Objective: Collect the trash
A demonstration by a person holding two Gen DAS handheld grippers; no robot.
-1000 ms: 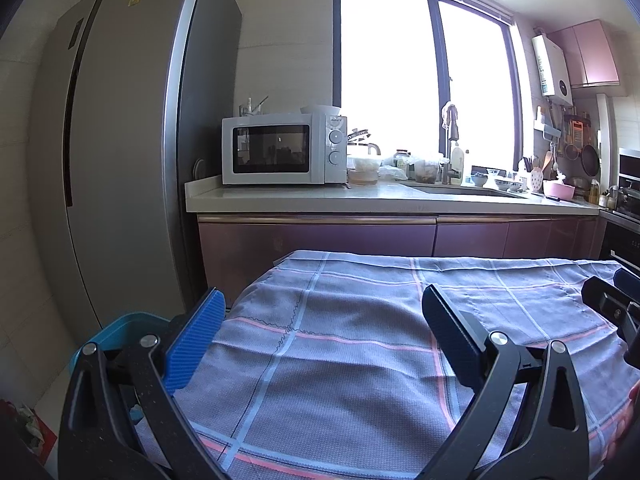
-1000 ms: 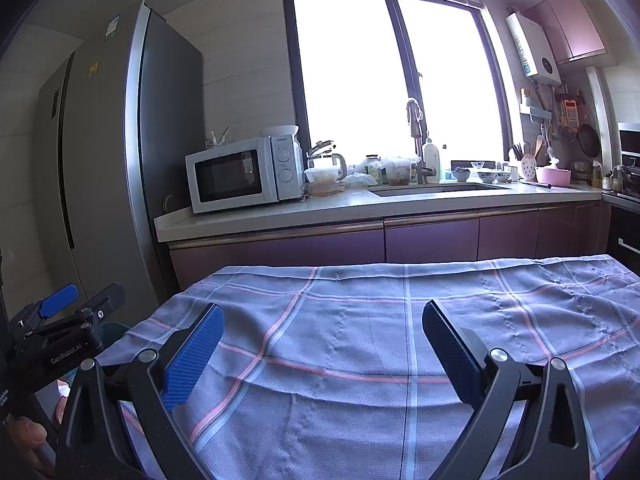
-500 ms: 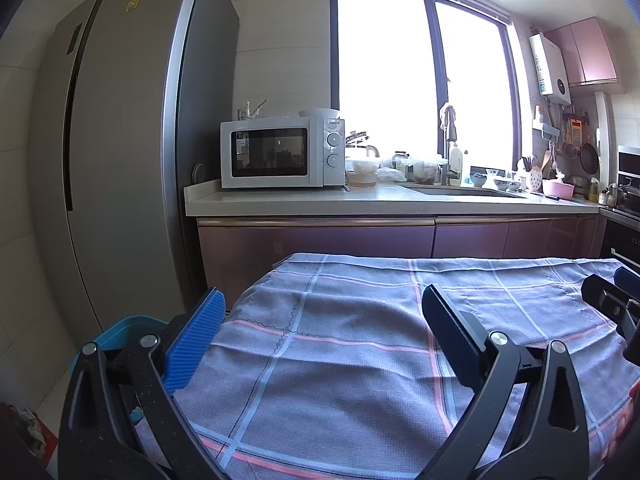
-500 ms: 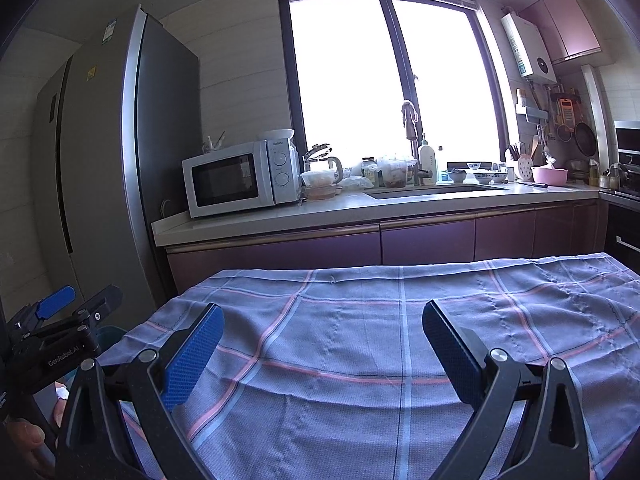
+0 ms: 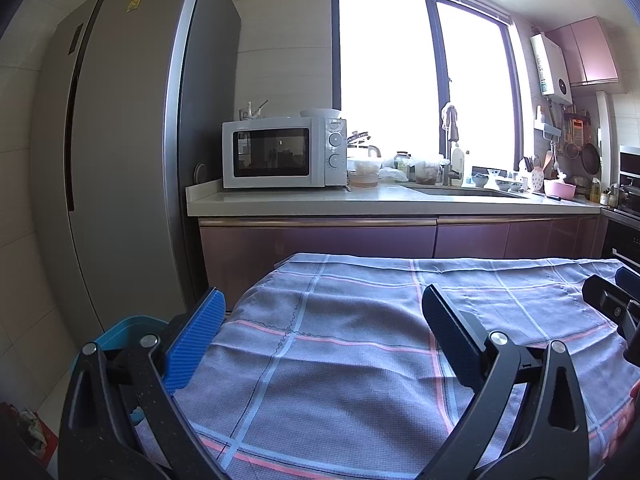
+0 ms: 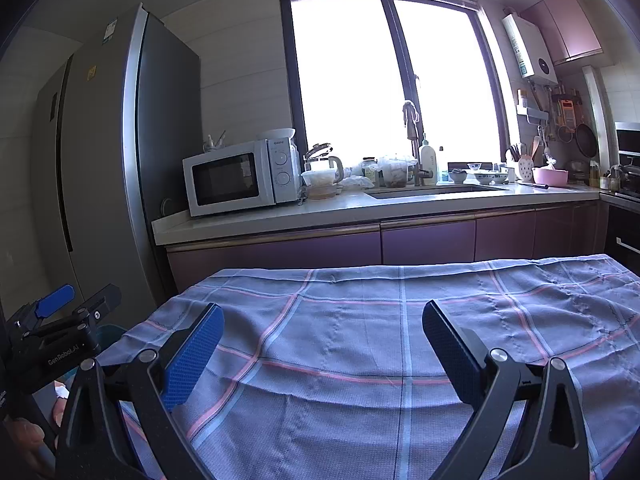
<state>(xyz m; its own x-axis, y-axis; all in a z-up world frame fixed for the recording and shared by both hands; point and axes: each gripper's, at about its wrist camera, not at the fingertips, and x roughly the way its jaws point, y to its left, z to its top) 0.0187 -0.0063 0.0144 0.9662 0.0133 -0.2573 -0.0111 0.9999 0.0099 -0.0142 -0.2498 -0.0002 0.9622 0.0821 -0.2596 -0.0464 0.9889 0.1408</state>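
Only the left gripper (image 6: 60, 320) reads "GenRobot.AI".

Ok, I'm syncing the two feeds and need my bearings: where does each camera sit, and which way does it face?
Left wrist: on the left gripper, looking over the plaid tablecloth to the microwave; its open fingers show.
Right wrist: on the right gripper, facing likewise; its open fingers and the left gripper show.
Shared: tablecloth, microwave, fridge, window.

Before you lies the cloth (image 6: 360, 340); behind it the counter (image 6: 360, 210), with the microwave (image 6: 240, 178) on it, left of the sink (image 6: 436, 191); the fridge (image 6: 116, 152) stands left.
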